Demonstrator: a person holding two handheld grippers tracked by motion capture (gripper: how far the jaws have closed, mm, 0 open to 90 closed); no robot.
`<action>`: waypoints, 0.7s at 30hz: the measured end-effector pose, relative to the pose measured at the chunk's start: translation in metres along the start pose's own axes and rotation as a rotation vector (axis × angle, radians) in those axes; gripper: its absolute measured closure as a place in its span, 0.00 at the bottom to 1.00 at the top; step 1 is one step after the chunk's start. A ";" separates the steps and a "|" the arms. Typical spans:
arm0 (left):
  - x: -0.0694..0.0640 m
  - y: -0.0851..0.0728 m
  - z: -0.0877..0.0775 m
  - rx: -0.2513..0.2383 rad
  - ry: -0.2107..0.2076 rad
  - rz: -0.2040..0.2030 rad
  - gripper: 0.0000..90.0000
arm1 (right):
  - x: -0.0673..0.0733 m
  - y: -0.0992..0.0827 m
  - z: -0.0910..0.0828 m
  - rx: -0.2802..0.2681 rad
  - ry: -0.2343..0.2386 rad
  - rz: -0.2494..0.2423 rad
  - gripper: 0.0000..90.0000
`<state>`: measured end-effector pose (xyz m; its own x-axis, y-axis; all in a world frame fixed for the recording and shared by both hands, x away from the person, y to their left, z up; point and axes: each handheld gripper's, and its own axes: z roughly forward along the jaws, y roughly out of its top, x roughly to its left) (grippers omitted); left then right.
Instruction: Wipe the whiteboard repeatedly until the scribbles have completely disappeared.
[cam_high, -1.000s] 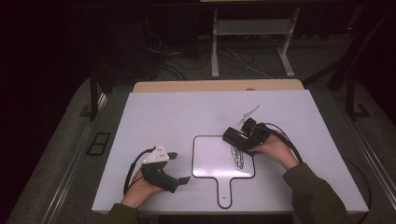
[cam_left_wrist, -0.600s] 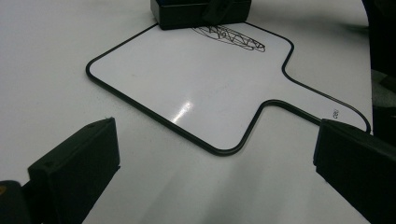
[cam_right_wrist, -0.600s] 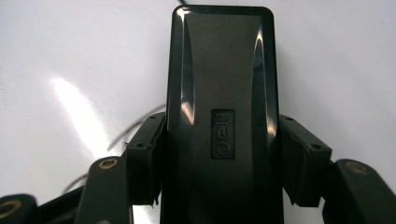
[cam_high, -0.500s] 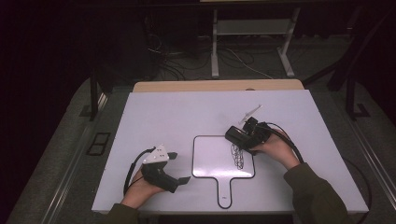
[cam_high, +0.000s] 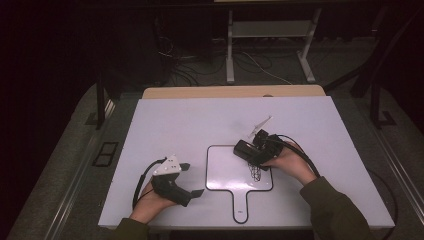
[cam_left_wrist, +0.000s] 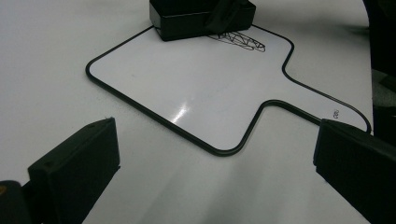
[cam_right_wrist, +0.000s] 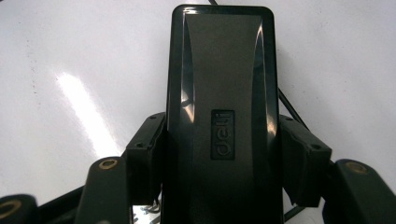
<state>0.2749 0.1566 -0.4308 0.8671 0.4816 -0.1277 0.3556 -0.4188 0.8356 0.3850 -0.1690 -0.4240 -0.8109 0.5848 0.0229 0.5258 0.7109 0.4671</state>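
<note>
On the white desk (cam_high: 200, 120), one paddle-shaped whiteboard (cam_high: 227, 170) lies flat near the front edge, its handle pointing at the person. Over its right side, the right hand-held gripper (cam_high: 248, 150) has its jaws clamped on the long flanks of one black eraser (cam_right_wrist: 222, 107), which sits on the board just beside one patch of black scribble (cam_left_wrist: 238, 39). Judging by the glossy shell, that eraser is stiff, light and a bit slick, so a grip across the long sides, as here, looks like the safest hold. The left hand-held gripper (cam_high: 192, 180) rests on the desk just left of the board, jaws spread wide with nothing between them. One small whitish thing (cam_high: 260, 125) lies beyond the eraser; too small to tell.
</note>
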 end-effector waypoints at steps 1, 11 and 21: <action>0.000 0.000 0.000 0.000 0.000 0.000 0.00 | 0.000 0.000 0.000 0.000 0.000 0.000 0.43; 0.001 0.000 -0.001 -0.001 -0.001 0.004 0.00 | -0.014 -0.005 -0.003 0.000 -0.026 0.054 0.43; 0.000 0.000 -0.001 -0.002 0.000 0.004 0.00 | -0.002 -0.004 -0.003 0.014 -0.022 0.008 0.43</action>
<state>0.2751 0.1574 -0.4300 0.8685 0.4799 -0.1239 0.3512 -0.4195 0.8371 0.3837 -0.1738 -0.4234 -0.8008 0.5989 0.0070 0.5360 0.7116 0.4543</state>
